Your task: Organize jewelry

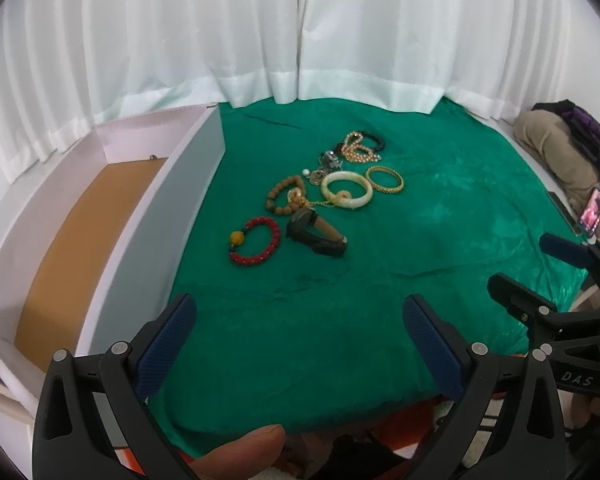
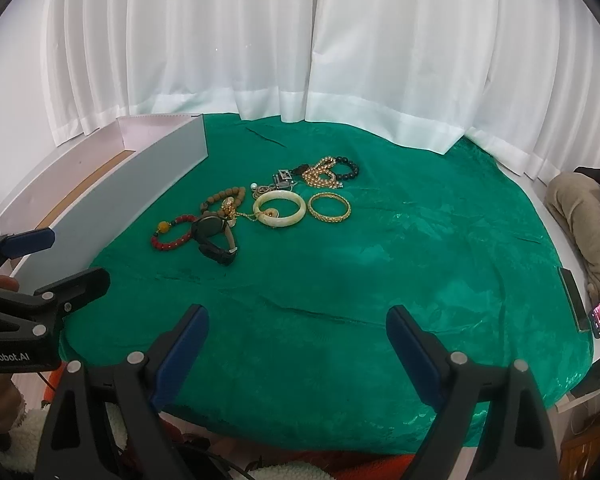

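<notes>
I have both tools hanging back at the near edge of the green cloth (image 1: 420,208) covering the tabletop, neither one committed. My left hand-held gripper (image 1: 300,344) is released, fingers spread wide with nothing between them, and my right hand-held gripper (image 2: 298,354) is likewise spread and empty; I judge that suits a start, since nothing has been sorted yet.

The jewelry lies in one loose cluster toward 12 o'clock from both tools, well apart from them. Nearest, at about 11 o'clock, sits the red bead bracelet (image 1: 255,241), just beside the black watch (image 1: 315,236). Beyond them are the pale jade bangle (image 1: 347,189), the gold bangle (image 1: 385,179) beside it, and the brown bead bracelet (image 1: 285,195). Farthest away, a gold bead strand (image 1: 356,148) tangles with a black bead bracelet (image 1: 374,140).

The open box (image 1: 192,184) with its tan floor stands at 10 o'clock, against the cloth's edge, probably the destination.

Readable writing: "DAS" on the right tool's body in the left view, "GenRobot.AI" on the left tool's body in the right view.
</notes>
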